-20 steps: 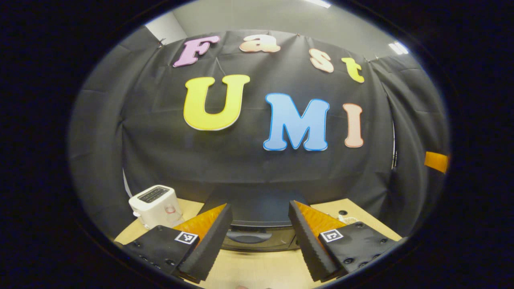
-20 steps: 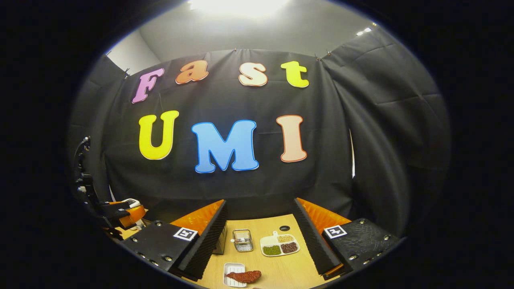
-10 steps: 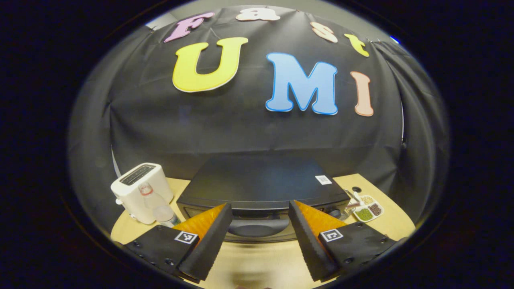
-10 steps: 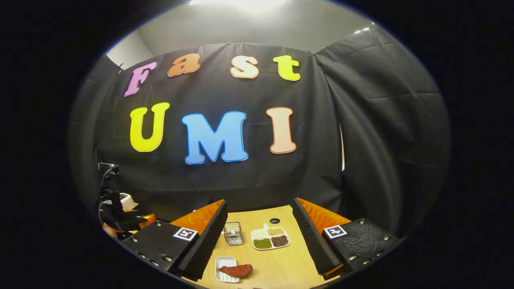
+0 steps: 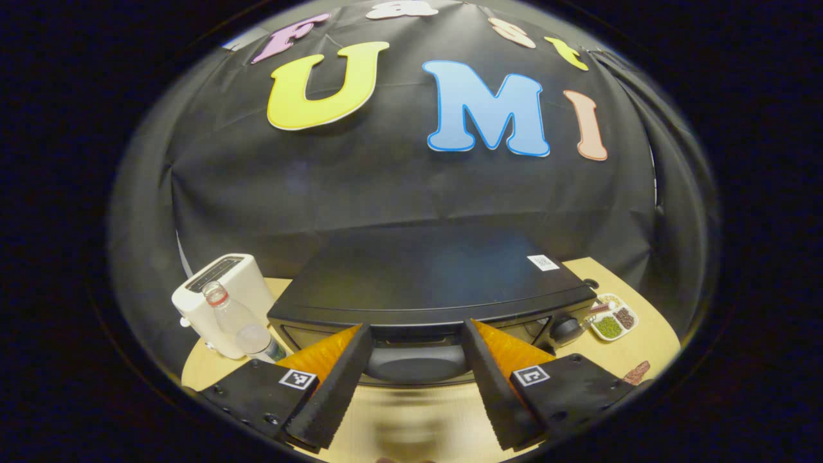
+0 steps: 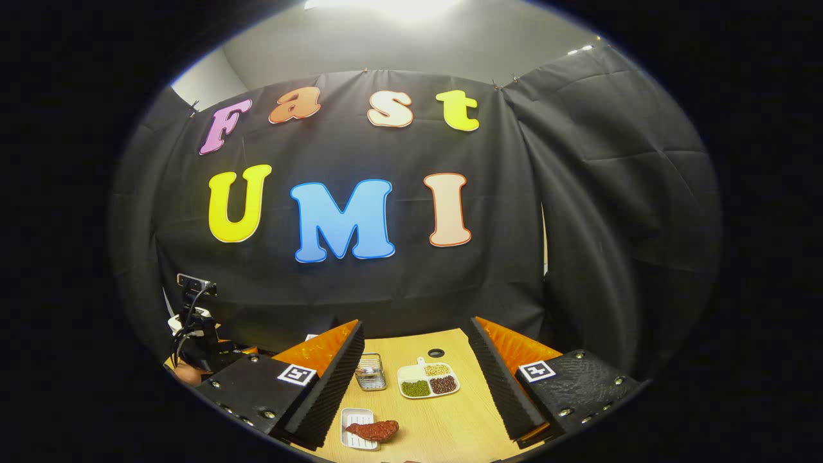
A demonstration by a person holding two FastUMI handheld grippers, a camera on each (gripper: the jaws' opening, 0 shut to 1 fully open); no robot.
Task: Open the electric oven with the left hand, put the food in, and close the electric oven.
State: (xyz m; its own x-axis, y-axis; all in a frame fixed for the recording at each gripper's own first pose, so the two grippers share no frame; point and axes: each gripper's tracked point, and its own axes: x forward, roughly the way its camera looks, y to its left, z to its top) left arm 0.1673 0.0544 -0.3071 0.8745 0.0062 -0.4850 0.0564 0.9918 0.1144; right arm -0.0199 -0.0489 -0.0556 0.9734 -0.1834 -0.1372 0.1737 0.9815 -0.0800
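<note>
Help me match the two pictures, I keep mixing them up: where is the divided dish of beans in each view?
Left gripper view: the divided dish sits at the far right, on the table just right of the oven.
Right gripper view: the divided dish lies near the bottom centre, between the open fingers, right of a small wire basket.
Shared landmark: the reddish piece of food, at the lower right edge in the left gripper view.

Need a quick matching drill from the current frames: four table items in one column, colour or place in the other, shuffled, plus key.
Column 1:
1. toaster
2. oven
3. divided dish
4. reddish-brown food

Column 2:
A. black, directly ahead of the left gripper's fingers
B. white, left of the oven, behind a clear bottle
C. lying partly on a small white tray
D. holds green, brown and pale grains in separate compartments

Pairs: 1-B, 2-A, 3-D, 4-C
</note>
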